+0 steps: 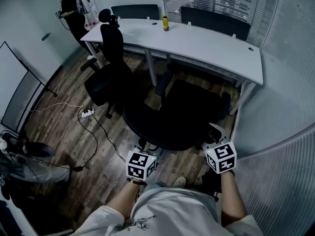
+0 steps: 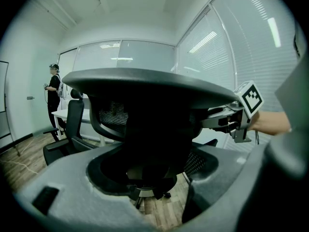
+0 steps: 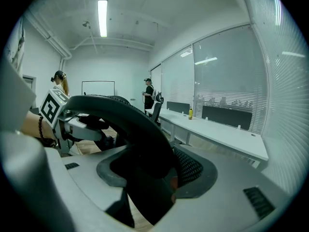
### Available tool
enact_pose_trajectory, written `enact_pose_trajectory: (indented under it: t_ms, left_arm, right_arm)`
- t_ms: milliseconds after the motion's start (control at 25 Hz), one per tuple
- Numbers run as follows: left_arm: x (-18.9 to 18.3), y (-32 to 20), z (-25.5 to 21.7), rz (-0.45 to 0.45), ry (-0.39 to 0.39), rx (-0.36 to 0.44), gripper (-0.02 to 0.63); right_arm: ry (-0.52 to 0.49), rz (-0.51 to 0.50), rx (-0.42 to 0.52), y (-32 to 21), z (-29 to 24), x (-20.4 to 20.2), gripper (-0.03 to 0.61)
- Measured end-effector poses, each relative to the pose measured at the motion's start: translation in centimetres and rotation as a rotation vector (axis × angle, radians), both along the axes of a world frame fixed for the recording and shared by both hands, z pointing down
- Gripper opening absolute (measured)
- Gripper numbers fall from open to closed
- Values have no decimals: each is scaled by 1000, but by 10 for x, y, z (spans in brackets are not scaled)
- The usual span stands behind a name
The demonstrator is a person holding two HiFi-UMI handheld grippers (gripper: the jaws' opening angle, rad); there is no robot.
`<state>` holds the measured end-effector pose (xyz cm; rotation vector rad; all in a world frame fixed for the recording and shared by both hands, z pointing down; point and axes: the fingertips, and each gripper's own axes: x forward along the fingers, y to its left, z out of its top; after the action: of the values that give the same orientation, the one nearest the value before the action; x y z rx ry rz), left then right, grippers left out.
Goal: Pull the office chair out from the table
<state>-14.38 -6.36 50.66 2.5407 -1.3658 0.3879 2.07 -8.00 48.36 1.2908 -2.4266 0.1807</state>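
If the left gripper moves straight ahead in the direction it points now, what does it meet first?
The office chair: its dark backrest rim sits between the jaws of the left gripper, apparently in contact, so there is no free way ahead. The white table seems to lie farther on.

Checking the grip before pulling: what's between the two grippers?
The curved backrest rim of the office chair spans the gap from the left gripper to the right gripper. Each has its jaws on the rim. The head view and both gripper views show this.

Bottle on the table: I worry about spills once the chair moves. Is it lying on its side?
No, the bottle stands upright on the table, near its far edge.
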Motion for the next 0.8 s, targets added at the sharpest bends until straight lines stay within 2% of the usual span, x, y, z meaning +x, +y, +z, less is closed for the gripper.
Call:
enact_pose_trajectory:
  t_ms: [800]
  left_arm:
    - [-64, 90, 0, 45, -10, -7, 324]
  right_arm:
    - [-6, 74, -17, 97, 2, -64, 230]
